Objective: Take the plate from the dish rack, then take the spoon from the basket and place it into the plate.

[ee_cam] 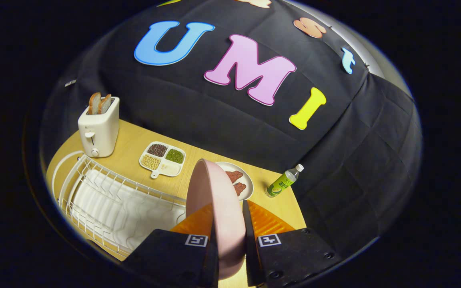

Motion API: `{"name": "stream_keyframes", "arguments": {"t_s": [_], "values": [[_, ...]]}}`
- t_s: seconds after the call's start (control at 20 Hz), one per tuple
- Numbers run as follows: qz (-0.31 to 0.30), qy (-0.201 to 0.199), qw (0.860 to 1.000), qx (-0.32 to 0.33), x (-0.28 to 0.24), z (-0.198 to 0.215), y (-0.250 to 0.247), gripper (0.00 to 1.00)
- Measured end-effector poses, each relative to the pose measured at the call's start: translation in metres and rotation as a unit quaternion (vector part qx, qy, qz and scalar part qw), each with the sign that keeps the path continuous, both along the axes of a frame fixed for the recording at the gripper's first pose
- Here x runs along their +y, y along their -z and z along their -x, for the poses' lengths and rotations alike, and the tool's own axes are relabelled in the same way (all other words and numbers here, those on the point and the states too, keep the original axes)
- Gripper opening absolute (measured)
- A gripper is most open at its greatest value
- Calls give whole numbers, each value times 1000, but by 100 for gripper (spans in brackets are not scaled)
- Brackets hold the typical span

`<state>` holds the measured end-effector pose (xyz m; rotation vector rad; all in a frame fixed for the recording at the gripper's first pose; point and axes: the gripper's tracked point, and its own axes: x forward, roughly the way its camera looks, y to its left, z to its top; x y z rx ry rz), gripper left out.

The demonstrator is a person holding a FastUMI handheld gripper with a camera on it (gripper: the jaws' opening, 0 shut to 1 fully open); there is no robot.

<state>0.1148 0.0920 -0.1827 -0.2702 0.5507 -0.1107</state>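
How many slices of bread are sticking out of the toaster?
2: both bread slices stand side by side in the toaster, behind the dish rack. The hand-held gripper grips the pink plate.

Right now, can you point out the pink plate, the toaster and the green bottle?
pink plate (214, 192): gripper view, its back face, above the fingers.
toaster (99, 130): gripper view, its front wall.
green bottle (281, 183): gripper view, its labelled body.

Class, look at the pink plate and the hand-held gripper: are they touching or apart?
Touching. The gripper view shows the pink plate standing on edge between the hand-held gripper, both fingers pressed against its faces, above the dish rack.
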Motion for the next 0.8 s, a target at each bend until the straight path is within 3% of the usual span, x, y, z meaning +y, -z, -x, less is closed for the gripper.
{"name": "stream_keyframes", "arguments": {"t_s": [0.35,0.55,0.8], "values": [[-167,27,986,-3,-42,69,-29,31],[-256,47,965,44,-58,135,-8,31],[-336,68,930,133,-60,222,57,31]]}}
